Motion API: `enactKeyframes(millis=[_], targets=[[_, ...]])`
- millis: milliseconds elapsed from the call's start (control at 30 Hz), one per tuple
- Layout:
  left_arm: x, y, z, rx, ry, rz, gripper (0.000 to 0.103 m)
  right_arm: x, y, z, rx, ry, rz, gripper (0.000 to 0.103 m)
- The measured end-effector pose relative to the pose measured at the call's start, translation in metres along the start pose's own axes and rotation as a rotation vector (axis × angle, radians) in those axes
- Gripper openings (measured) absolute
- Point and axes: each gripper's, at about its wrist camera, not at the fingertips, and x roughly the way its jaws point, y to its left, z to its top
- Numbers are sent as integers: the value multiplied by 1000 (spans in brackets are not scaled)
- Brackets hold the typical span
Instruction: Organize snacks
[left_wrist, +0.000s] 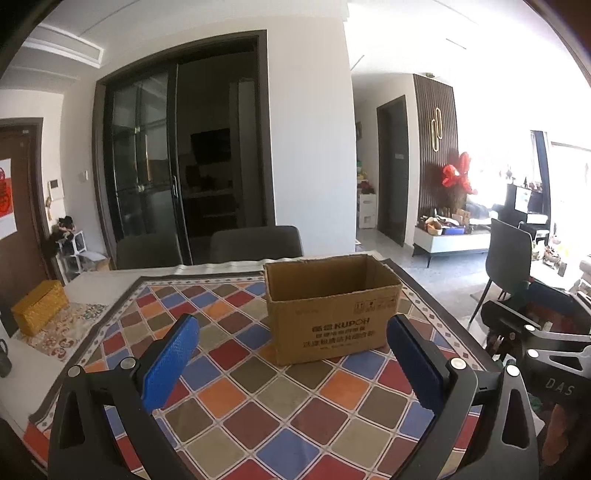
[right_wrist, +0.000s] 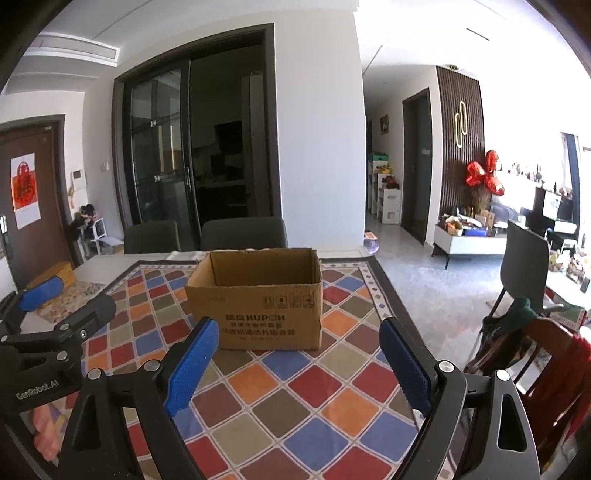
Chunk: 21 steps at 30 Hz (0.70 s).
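Observation:
An open brown cardboard box (left_wrist: 332, 306) printed KUPOH stands on the table's chequered cloth (left_wrist: 258, 387); it also shows in the right wrist view (right_wrist: 258, 302). Its inside bottom is hidden, and no snacks show. My left gripper (left_wrist: 291, 339) is open and empty, with blue pads, held above the cloth just in front of the box. My right gripper (right_wrist: 299, 343) is open and empty, also just in front of the box. The right gripper's body shows at the right edge of the left wrist view (left_wrist: 535, 332); the left gripper shows at the left of the right wrist view (right_wrist: 44, 332).
A yellow woven box (left_wrist: 38, 312) sits on a patterned mat at the table's left end. Two dark chairs (left_wrist: 255, 243) stand behind the table, another chair (left_wrist: 509, 254) to the right. A wooden chair with clothes (right_wrist: 535, 350) is close on the right.

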Motion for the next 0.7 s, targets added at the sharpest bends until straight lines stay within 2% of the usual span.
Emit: enactKeyframes(millis=[433,700], targets=[[-4,0,1,0,-17,7,103,-10,0,2,-9,-28,-2,92],[0,1,-2,-11,3,11,103,-9,1,2,-12,-20,0,92]])
